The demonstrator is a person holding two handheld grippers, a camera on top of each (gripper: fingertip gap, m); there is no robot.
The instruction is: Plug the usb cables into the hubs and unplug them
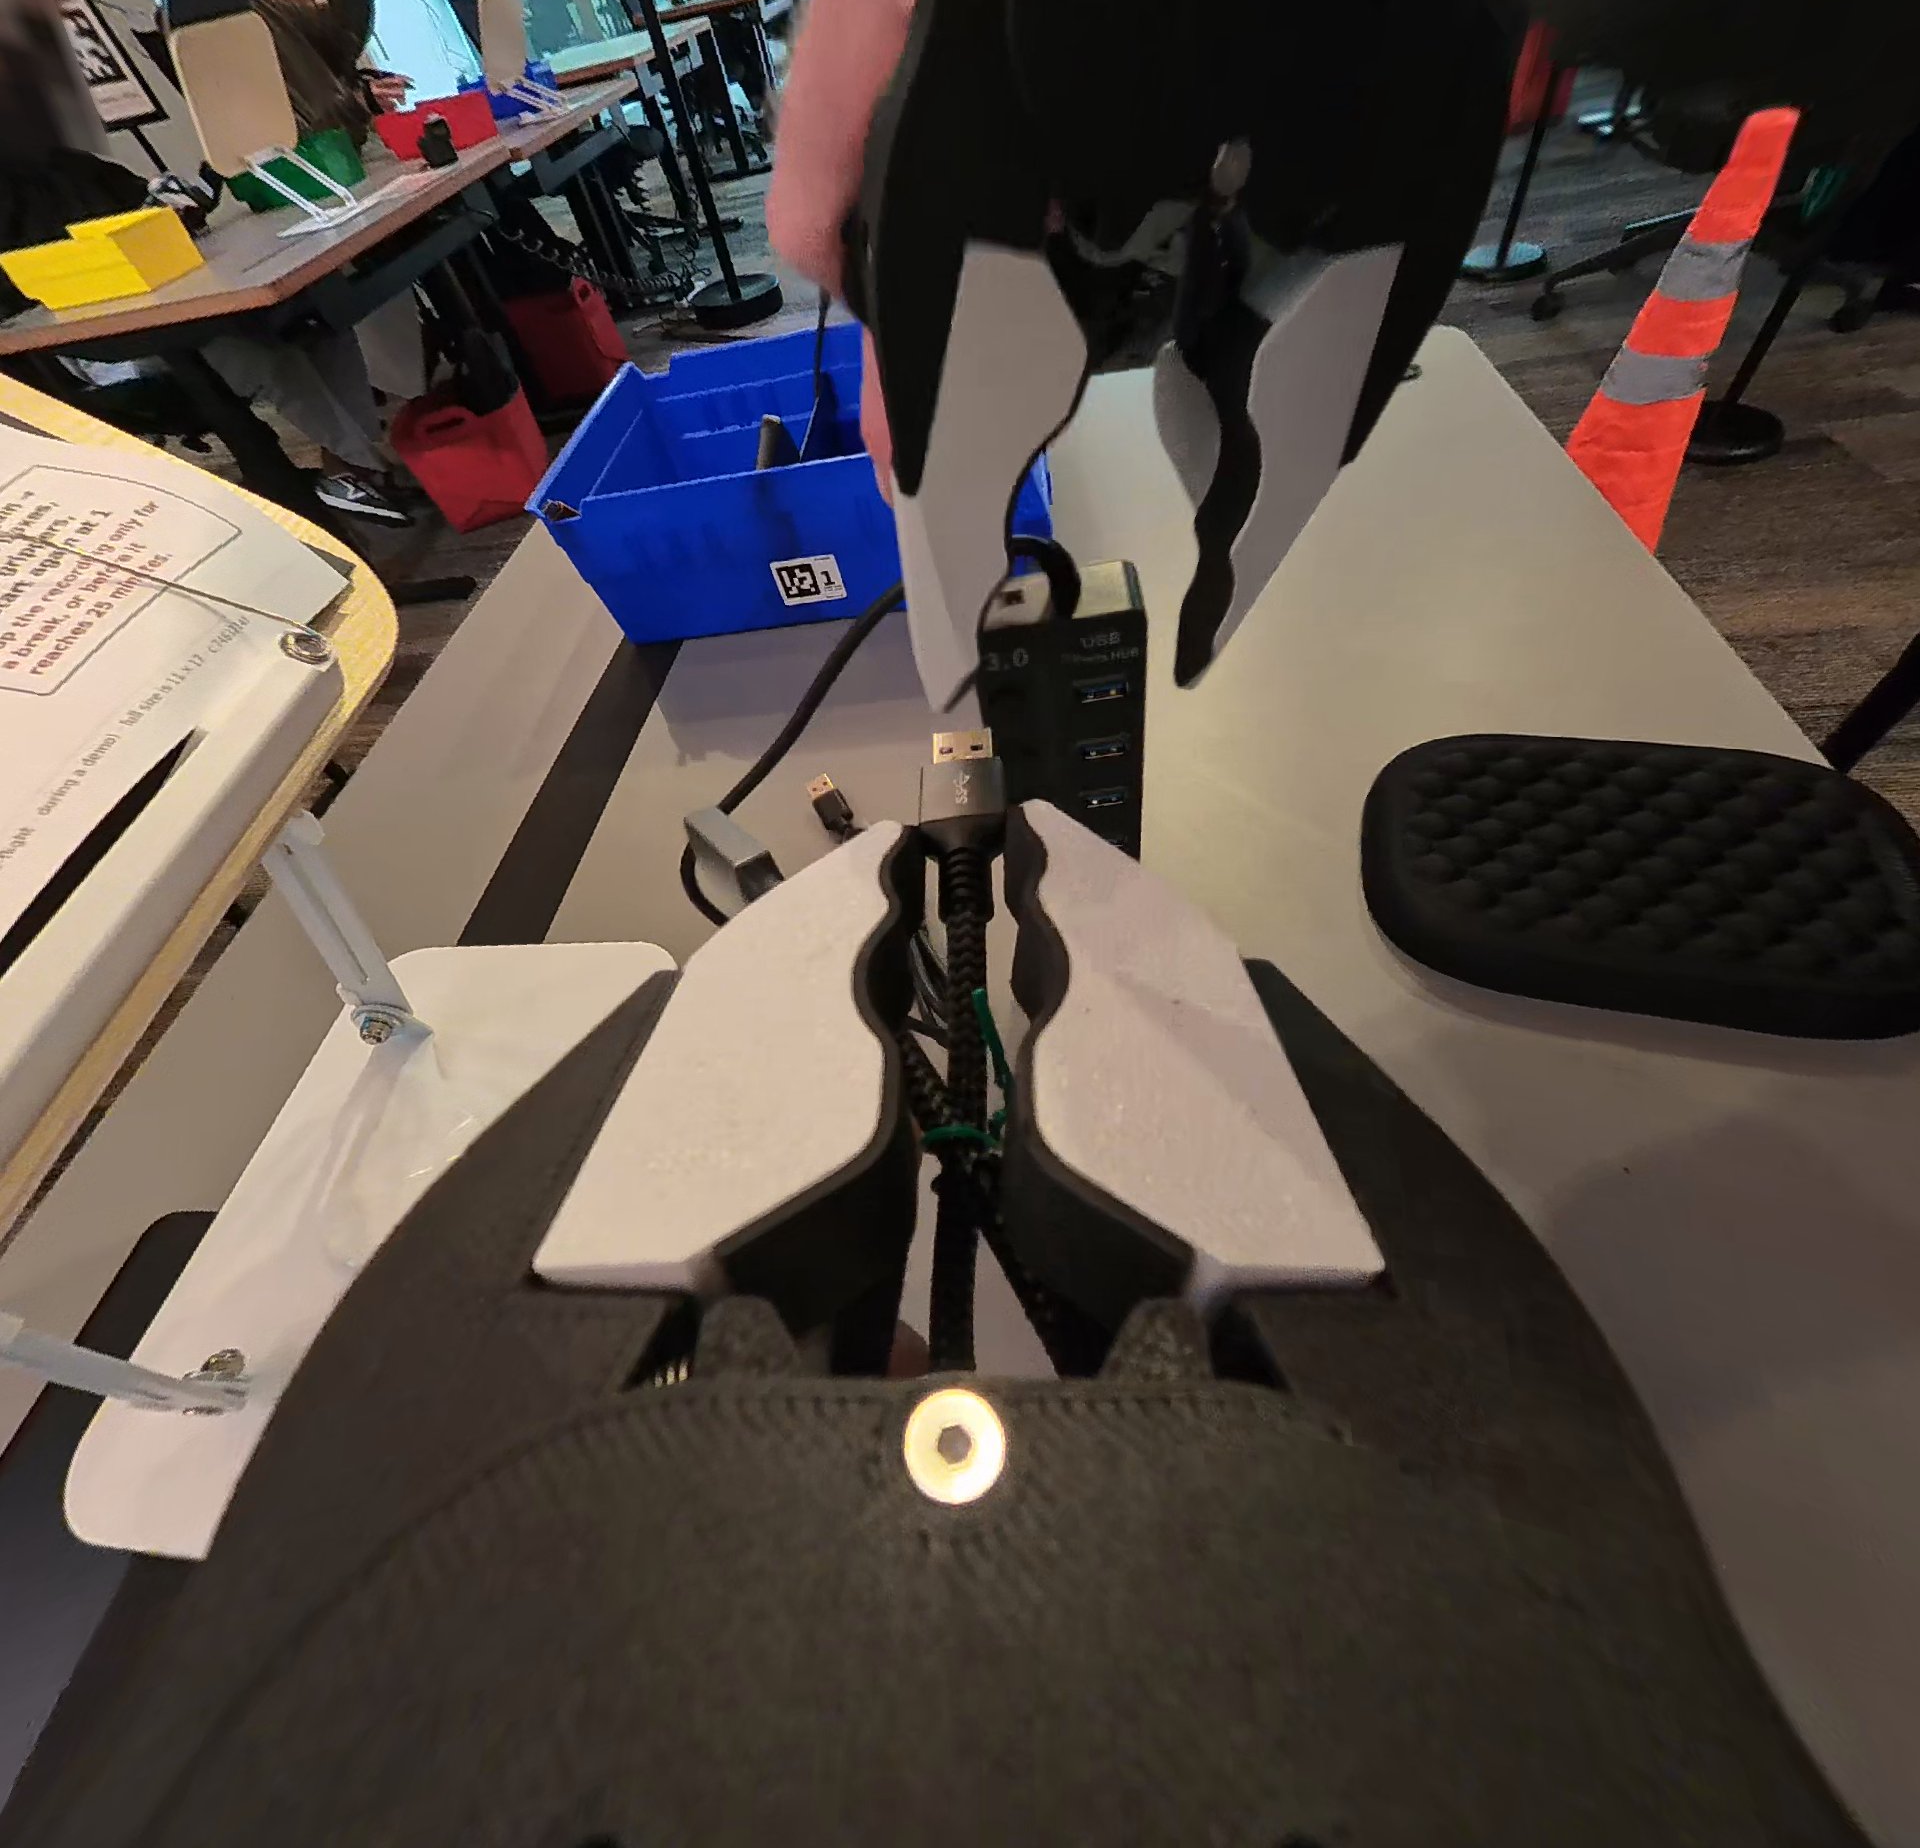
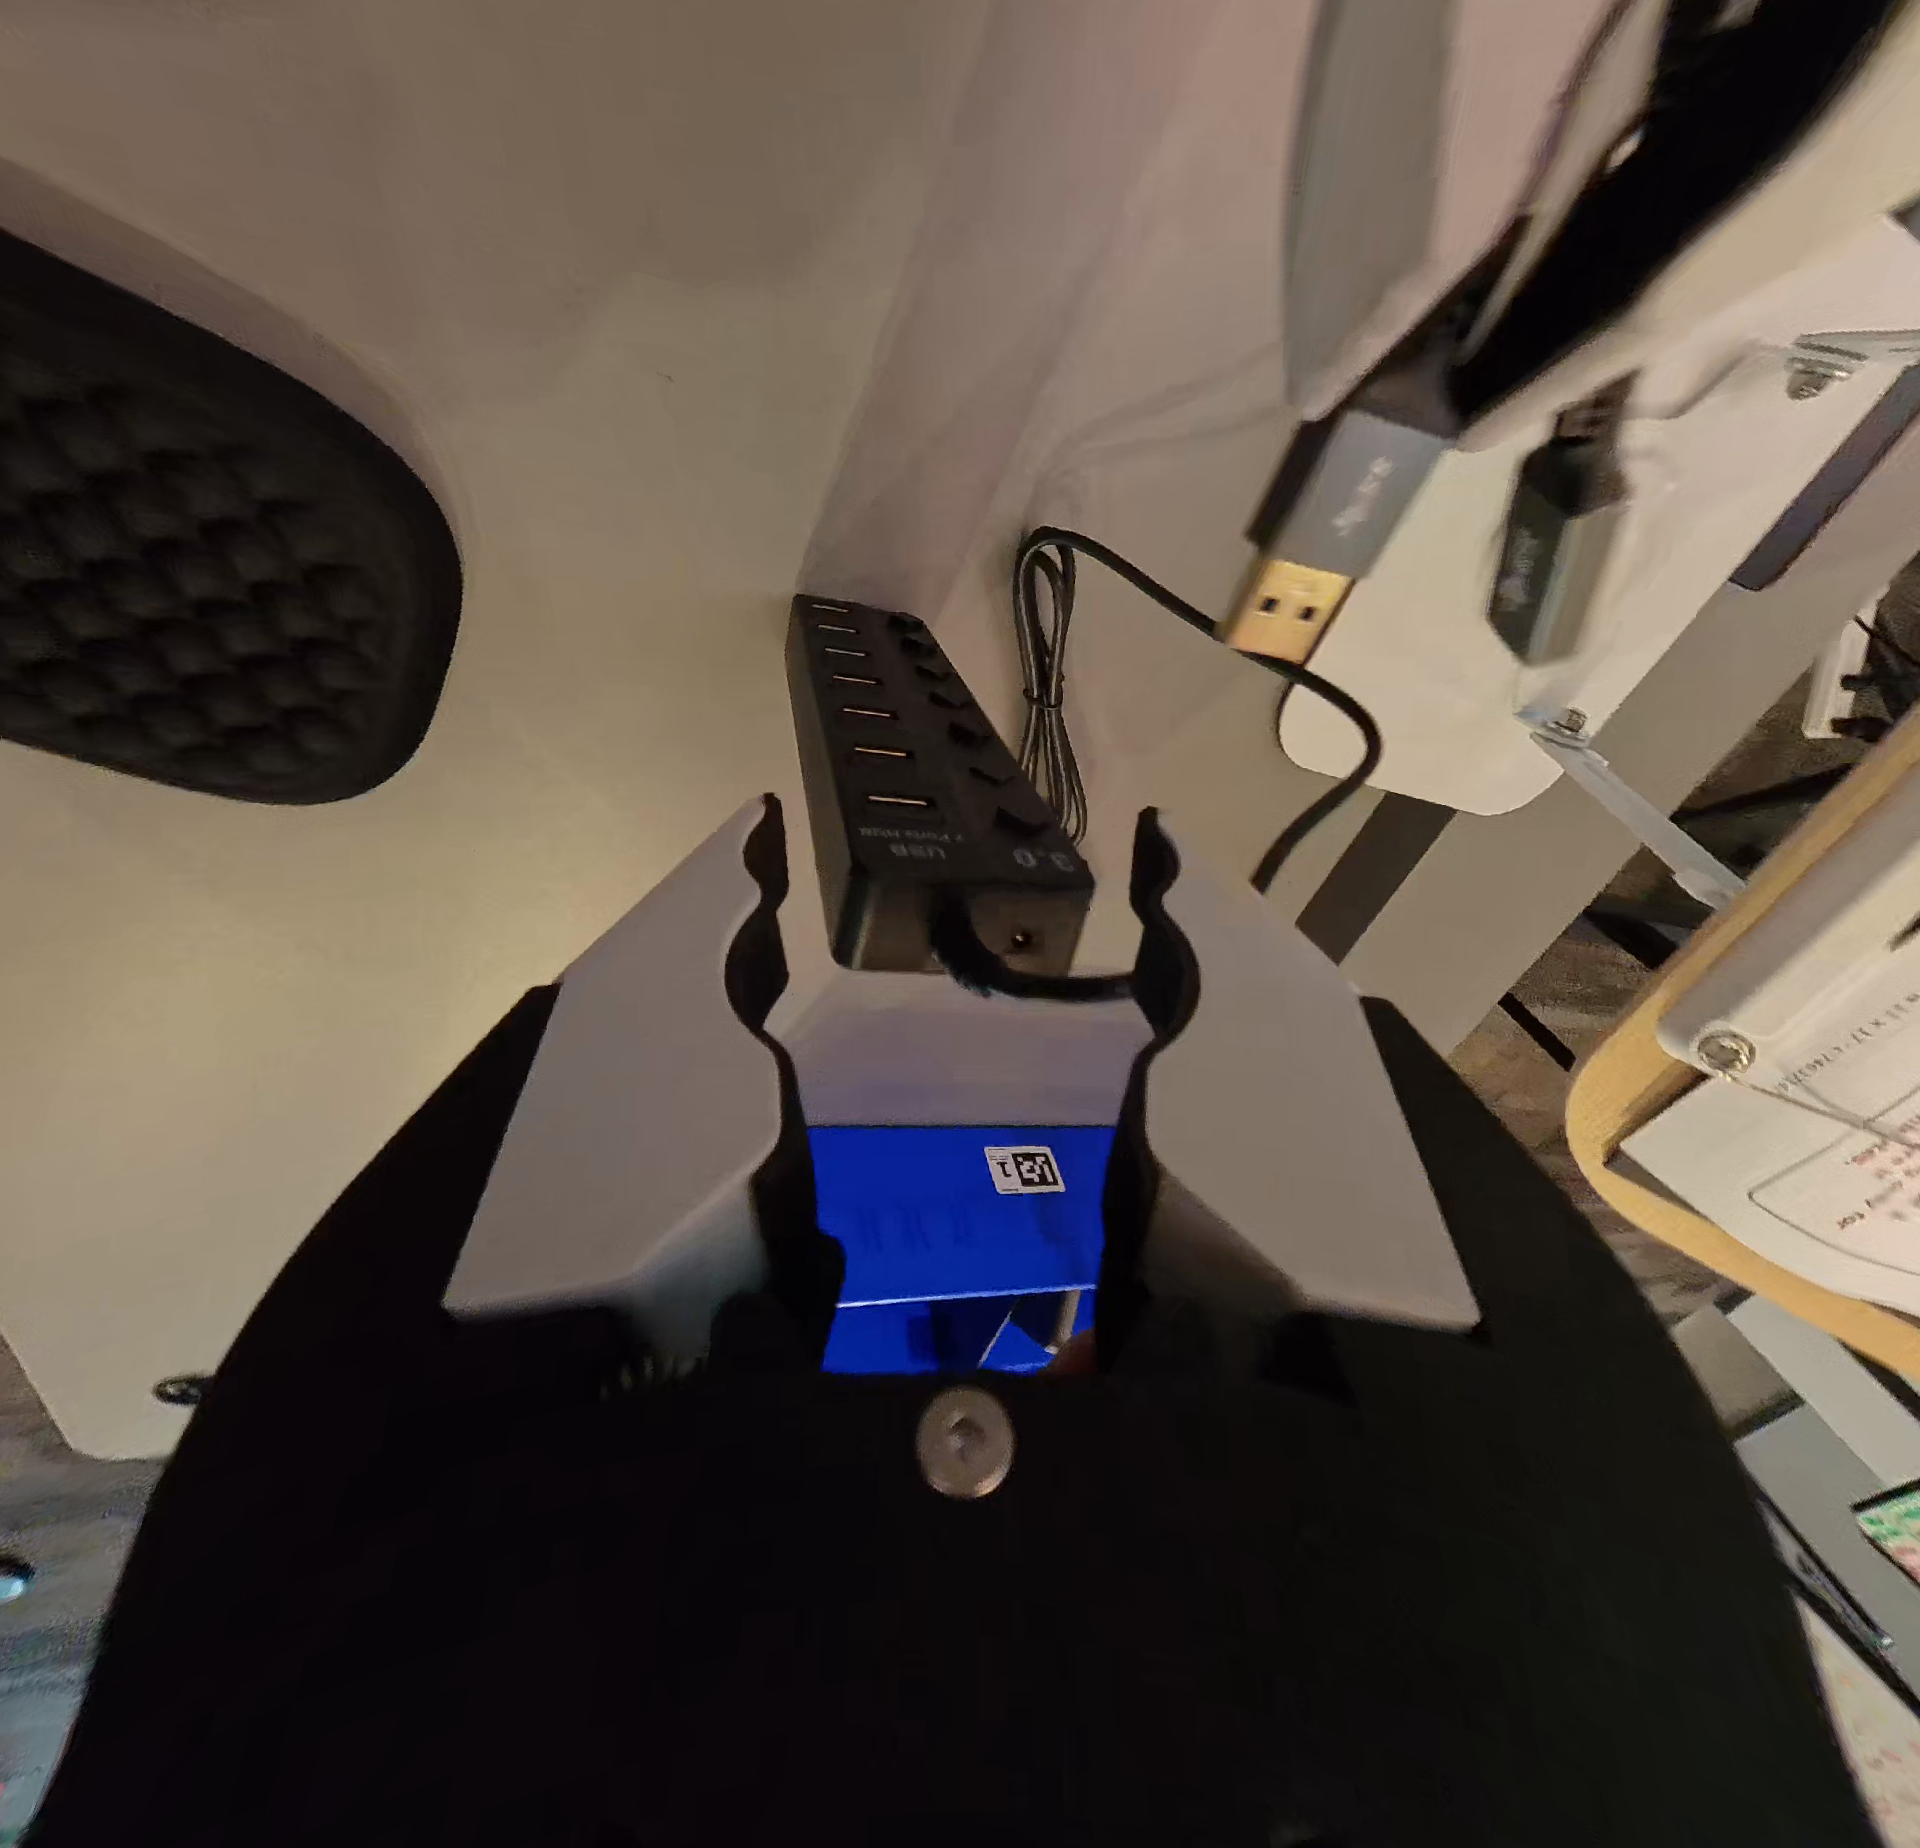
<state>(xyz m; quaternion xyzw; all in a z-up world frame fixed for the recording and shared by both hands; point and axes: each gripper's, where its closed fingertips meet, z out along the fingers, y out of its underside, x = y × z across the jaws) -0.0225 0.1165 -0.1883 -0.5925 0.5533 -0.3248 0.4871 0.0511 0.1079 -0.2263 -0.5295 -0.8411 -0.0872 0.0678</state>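
Note:
My left gripper (image 1: 961, 832) is shut on a black braided USB cable; its plug (image 1: 961, 775) sticks out past the fingertips, pointing at the black multi-port USB hub (image 1: 1070, 718) on the white table. My right gripper (image 1: 1070, 671) hangs above the hub's far end, open and empty. In the right wrist view the right gripper (image 2: 956, 822) is open, with the hub's near end (image 2: 914, 759) just ahead between its fingertips. The held plug (image 2: 1288, 609) shows at the upper right, apart from the hub.
A blue bin (image 1: 707, 520) stands behind the hub. A black textured pad (image 1: 1652, 884) lies to the right. A grey connector (image 1: 727, 853), a small plug (image 1: 831, 806) and the hub's bundled thin cable (image 2: 1049, 676) lie left of the hub. A white stand (image 1: 364, 1123) sits at the left. An orange cone (image 1: 1694, 312) stands beyond the table. My right fingertips sit around 9 cm from my left ones.

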